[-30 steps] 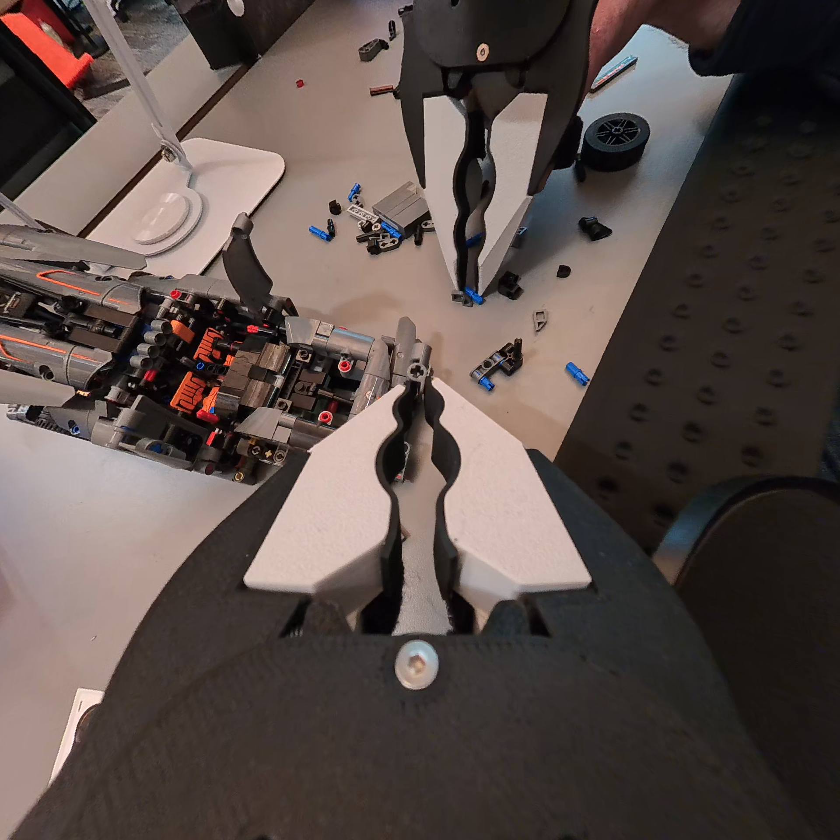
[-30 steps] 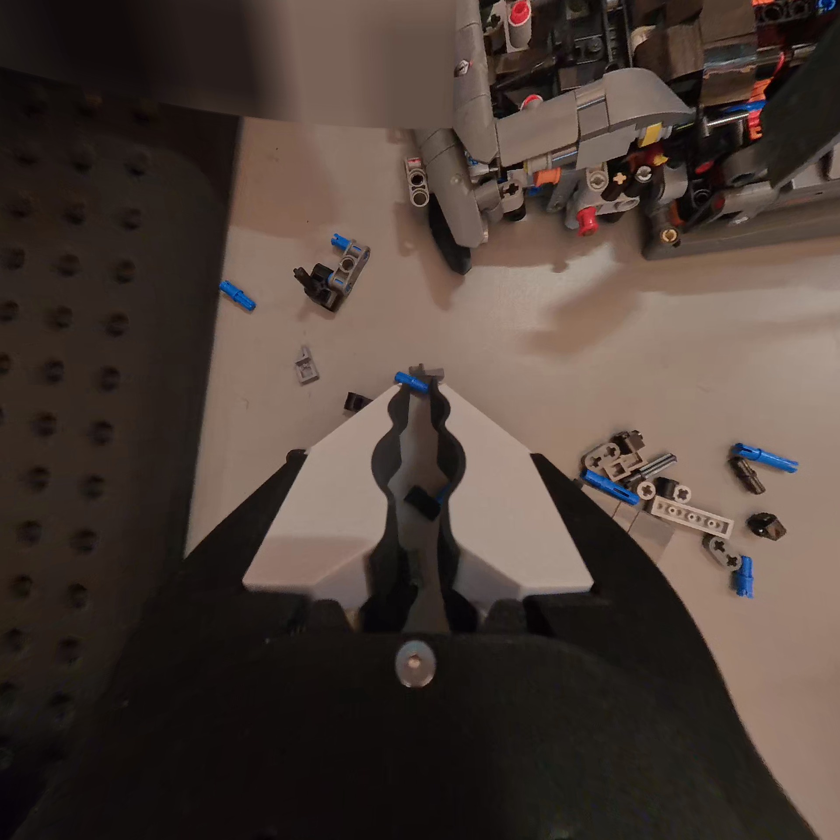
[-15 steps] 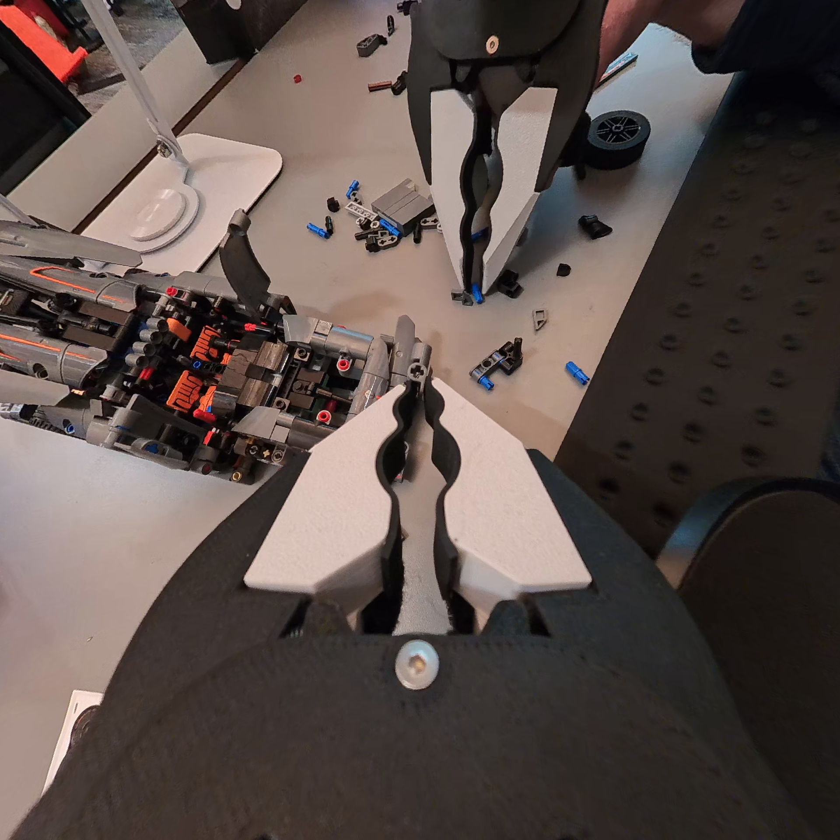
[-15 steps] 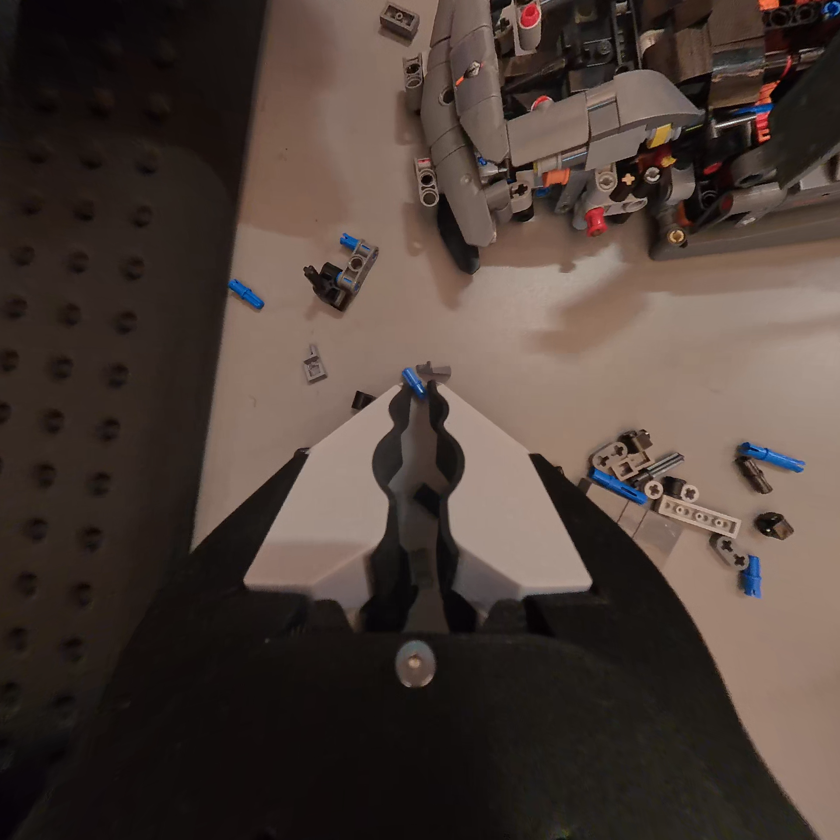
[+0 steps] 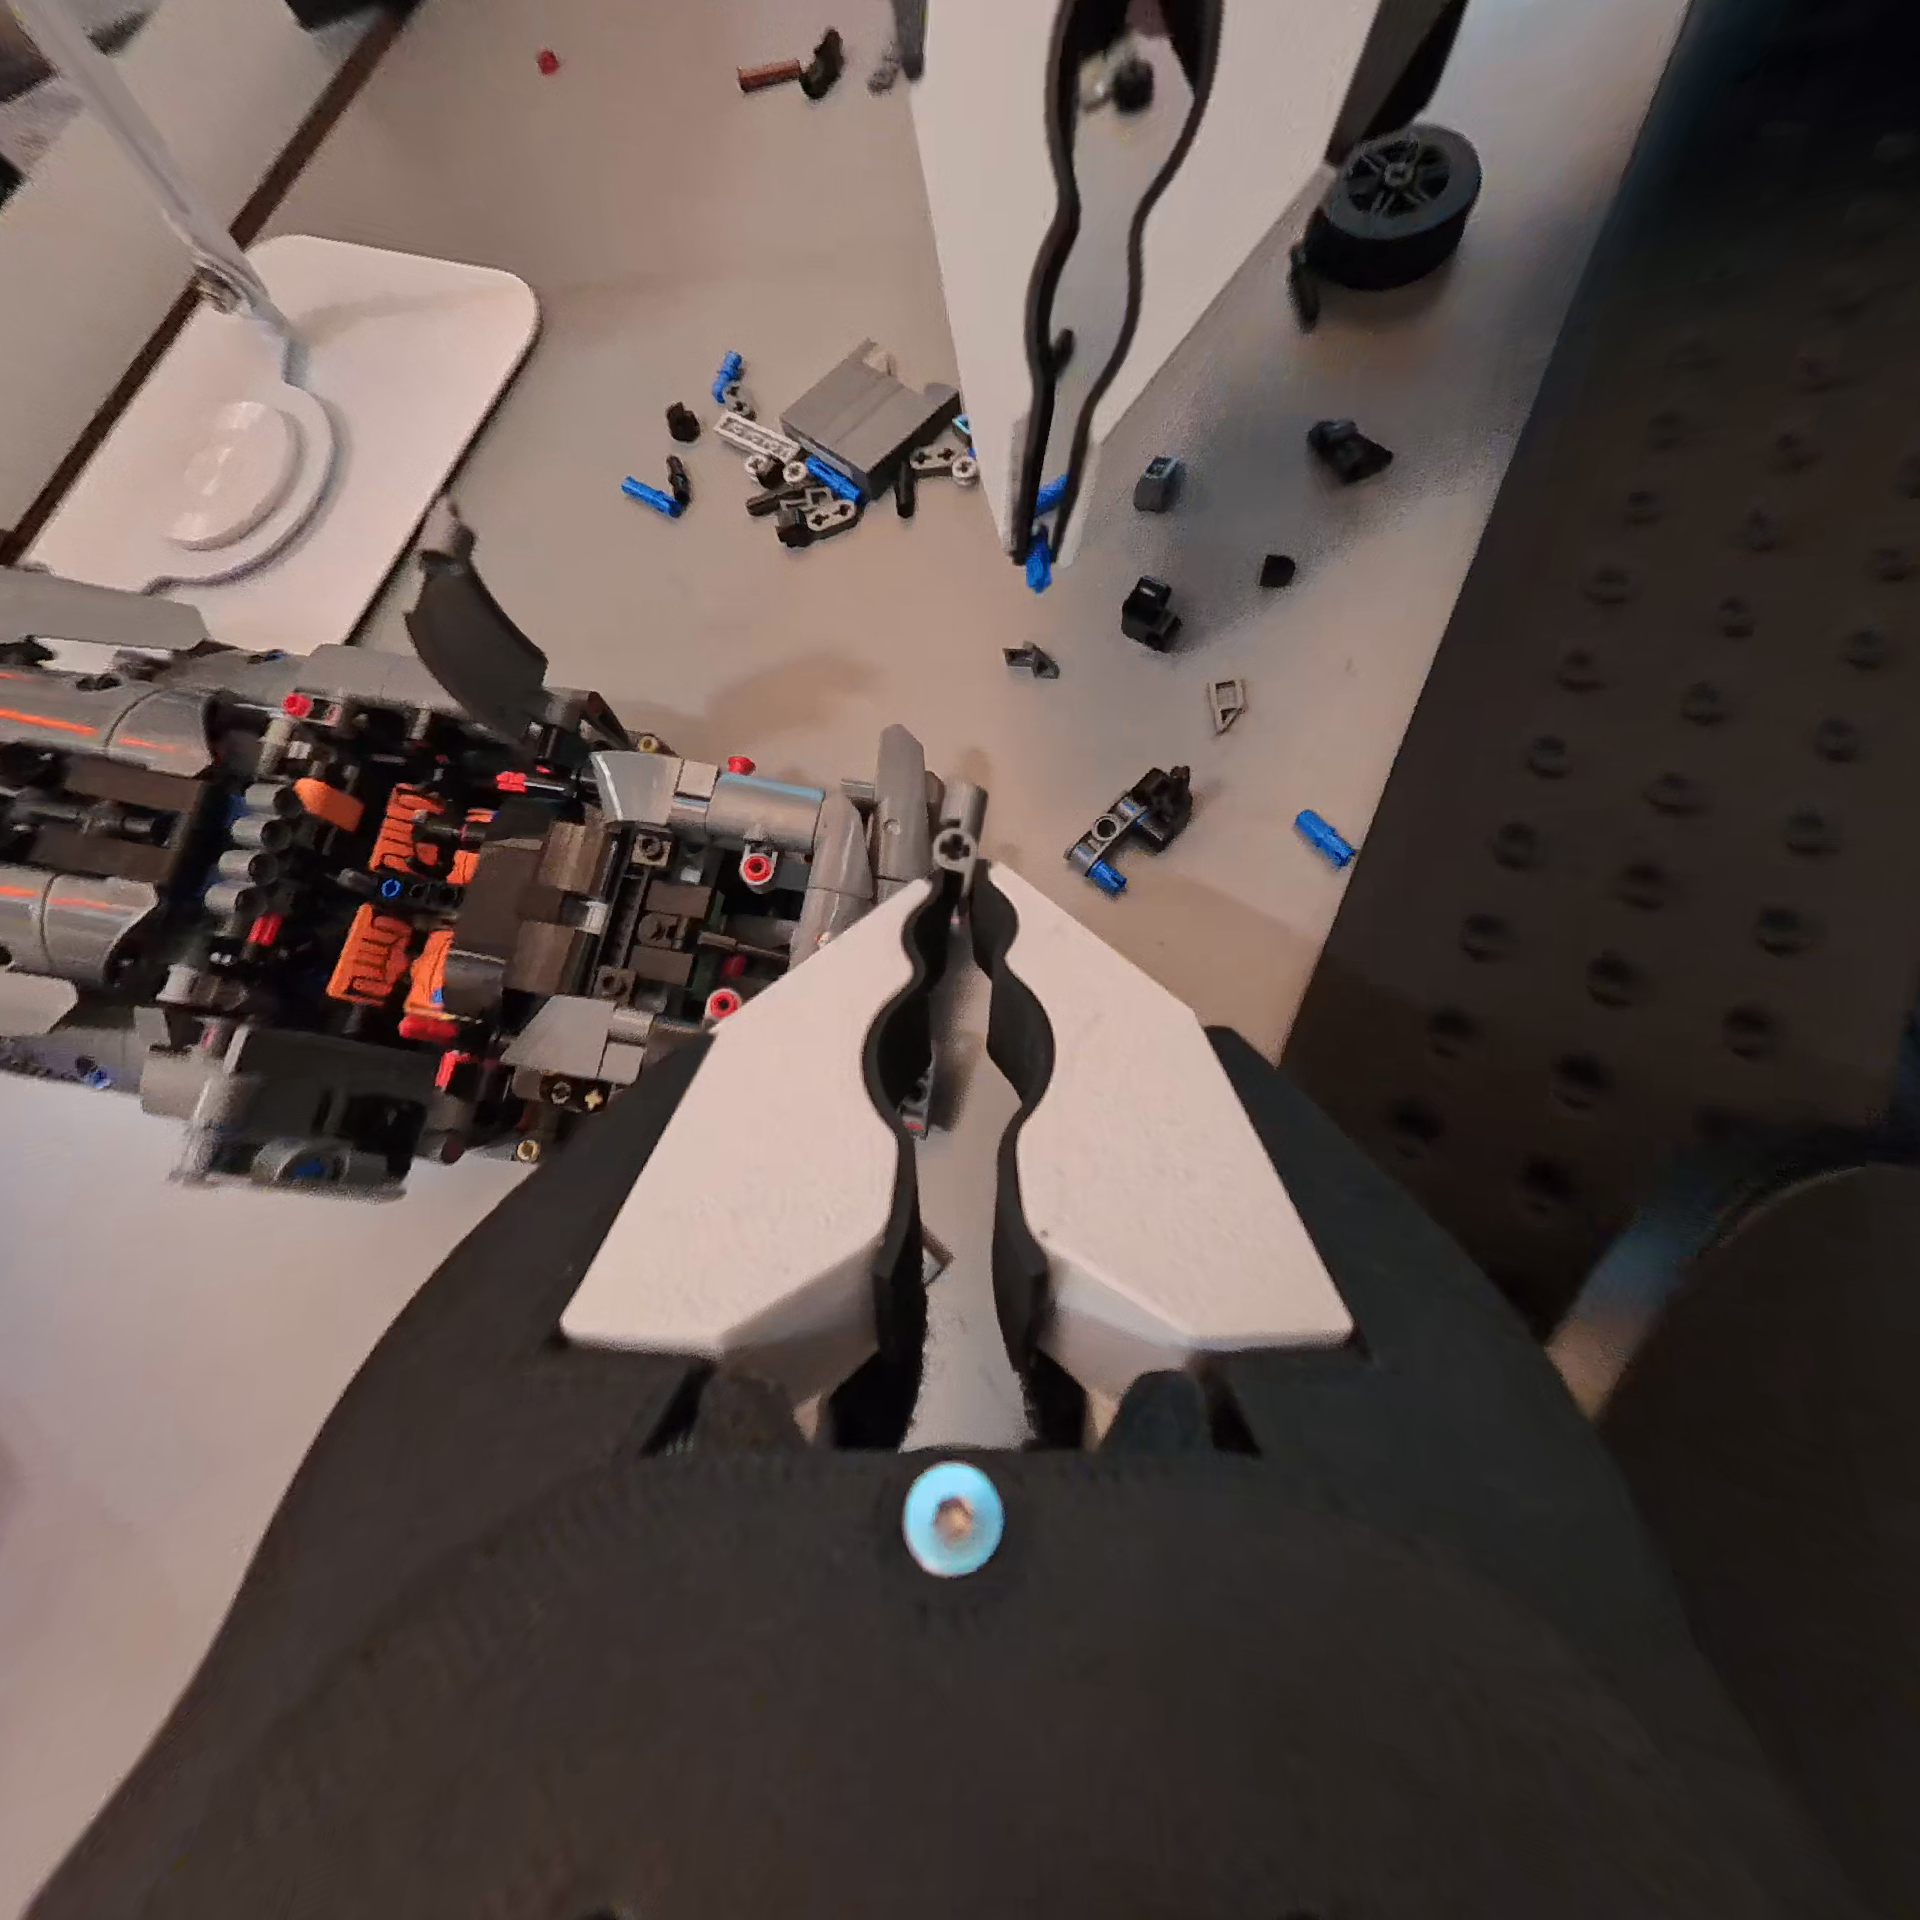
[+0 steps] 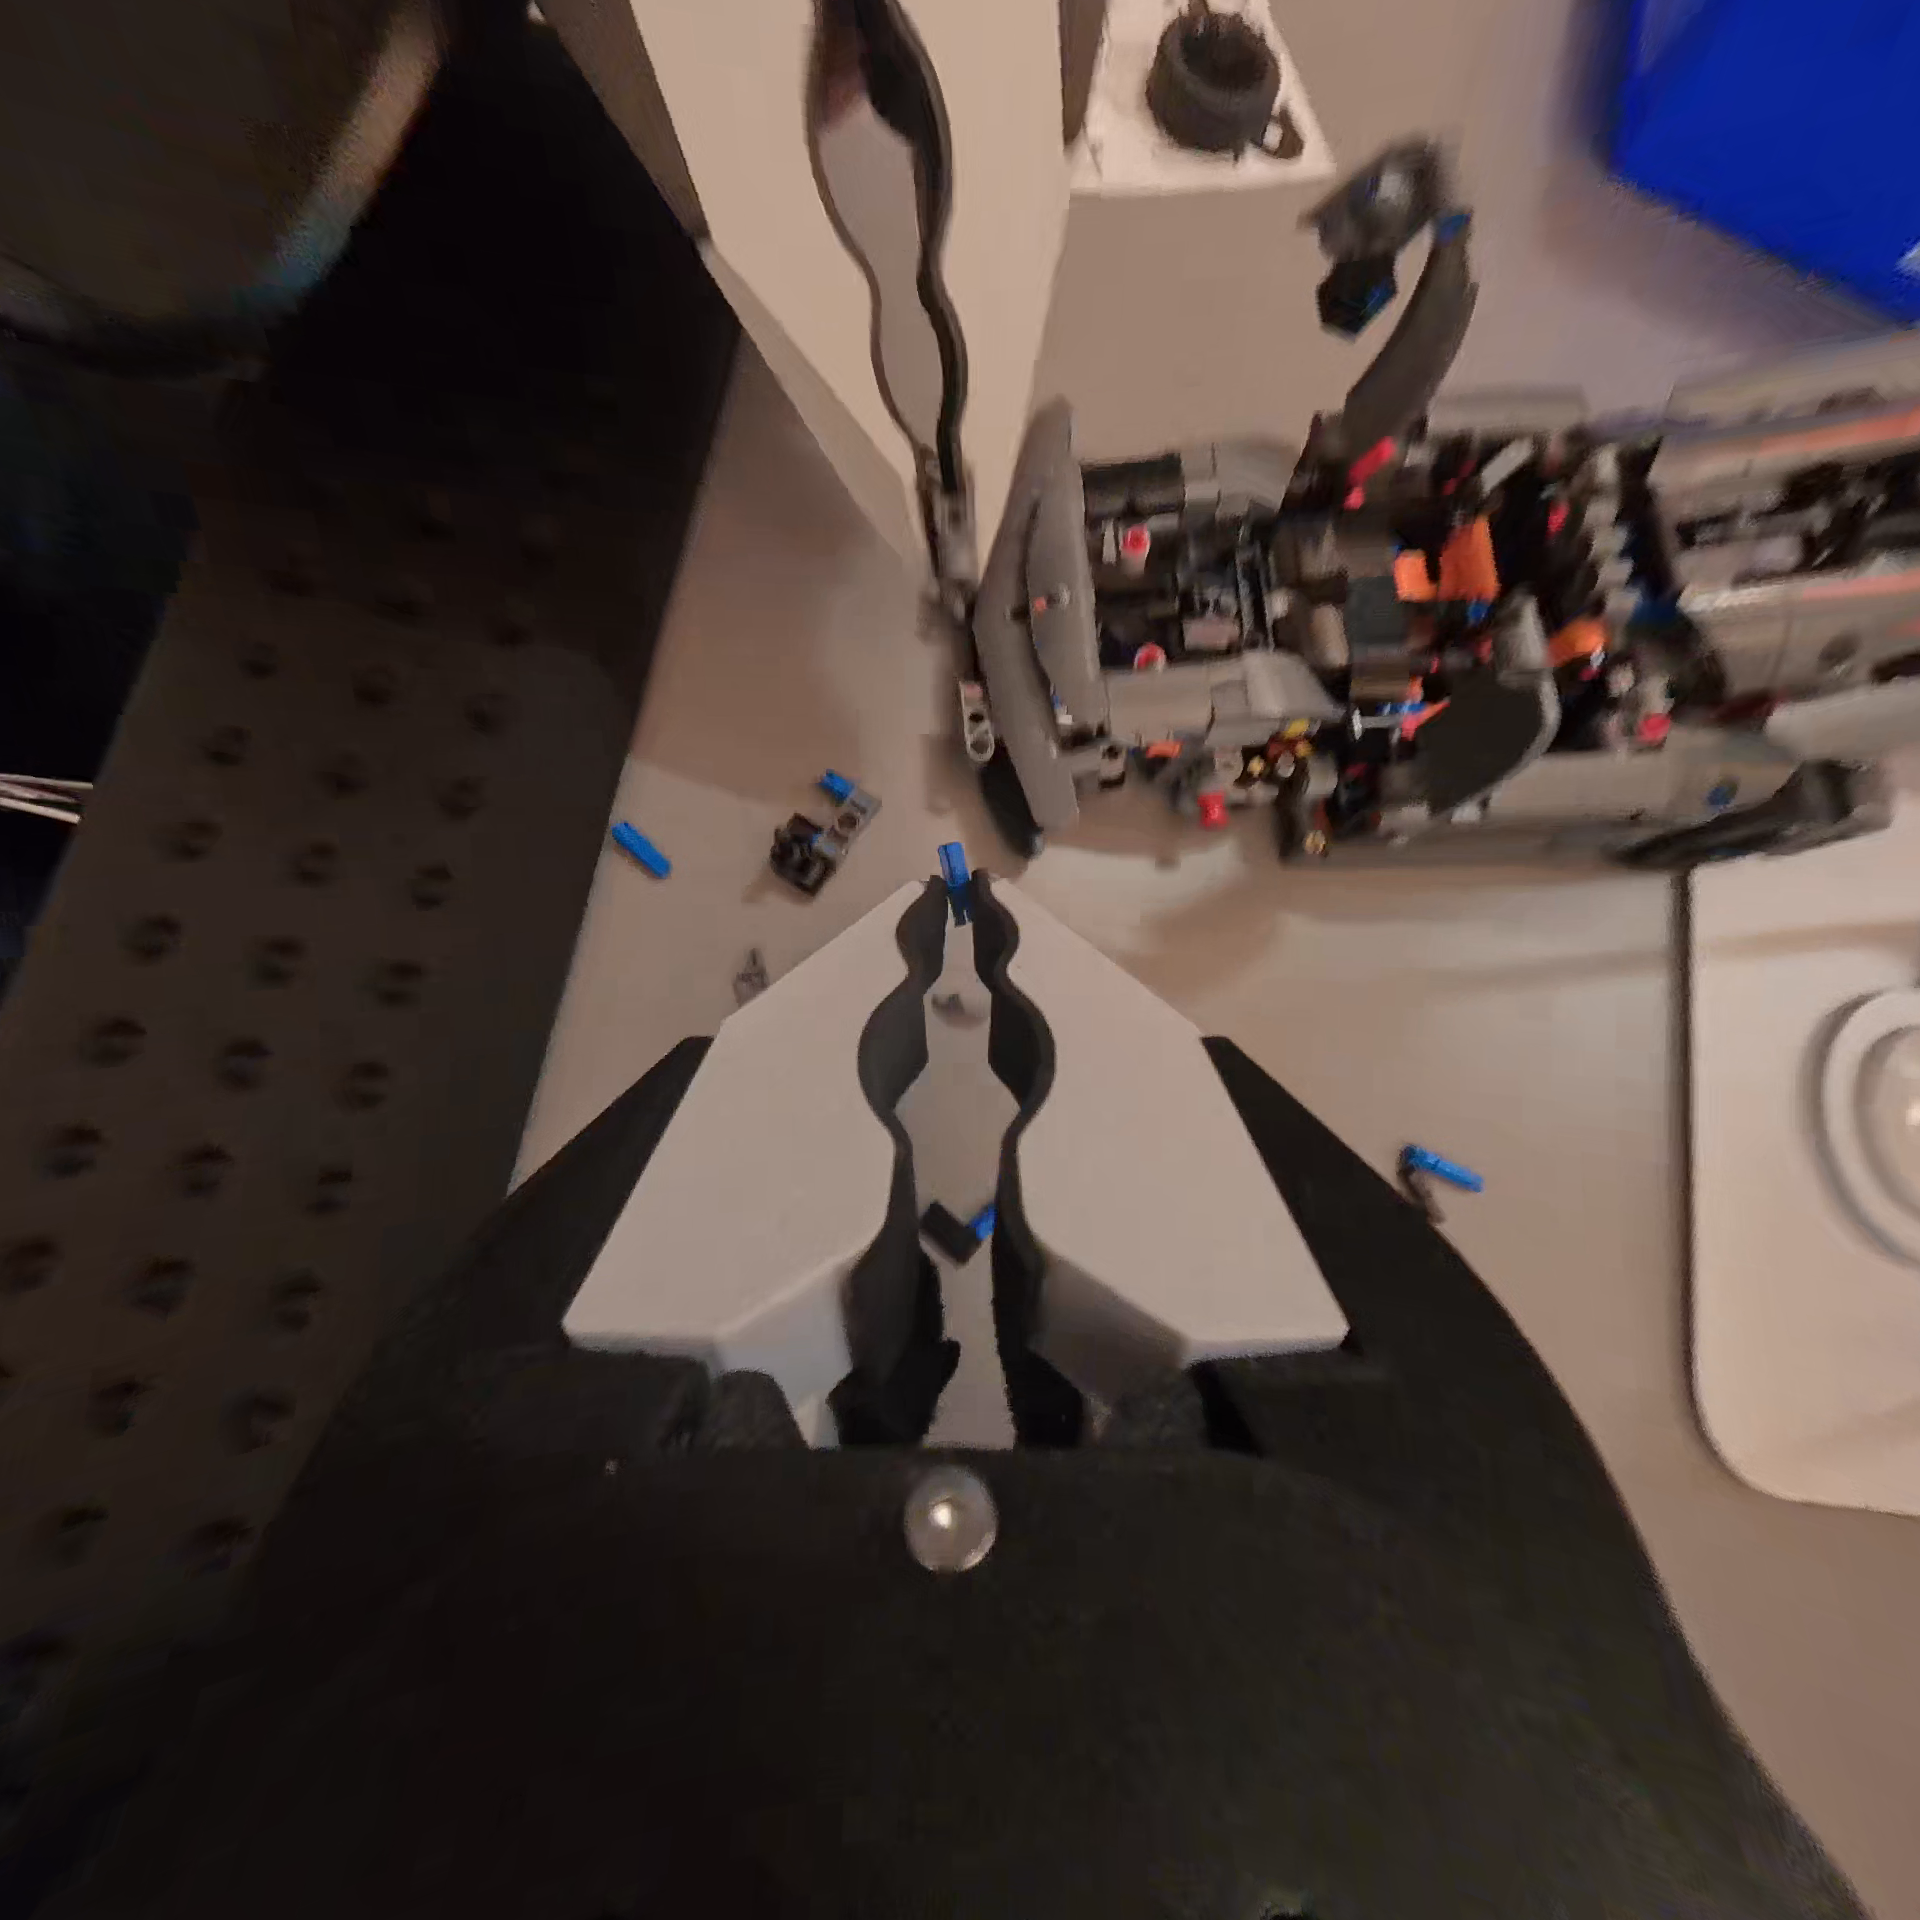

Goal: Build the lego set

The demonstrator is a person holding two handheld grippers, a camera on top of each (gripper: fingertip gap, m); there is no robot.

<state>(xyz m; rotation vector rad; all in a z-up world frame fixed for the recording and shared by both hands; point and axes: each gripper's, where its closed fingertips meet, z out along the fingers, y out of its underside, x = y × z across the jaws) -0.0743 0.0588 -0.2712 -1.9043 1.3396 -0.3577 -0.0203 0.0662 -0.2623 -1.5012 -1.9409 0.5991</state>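
On the left of the left wrist view lies the task's thing, the half-built grey Technic car point(image 5: 436, 914), flat on the pale table point(image 5: 623, 644) with its orange and black innards exposed and a white lamp base point(image 5: 281, 416) beyond it. The left gripper point(image 5: 961, 873) is clamped on a grey axle connector point(image 5: 958, 836) at the car's near end, pinning the model in place. Further right, loose parts are scattered: a dark grey panel point(image 5: 868, 416) among small pins, a black wheel point(image 5: 1397, 213), a spare blue pin point(image 5: 1322, 836) near the black perforated mat point(image 5: 1662, 727). The right gripper point(image 6: 956, 894) is closed on a blue pin point(image 6: 953, 873), held clear of the table and pointing towards the car's end. The step in hand looks like carrying a pin in for insertion. Next, the pin must be lined up squarely with a hole in the model and pushed home while the left tongs brace it; which hole is meant cannot be told.
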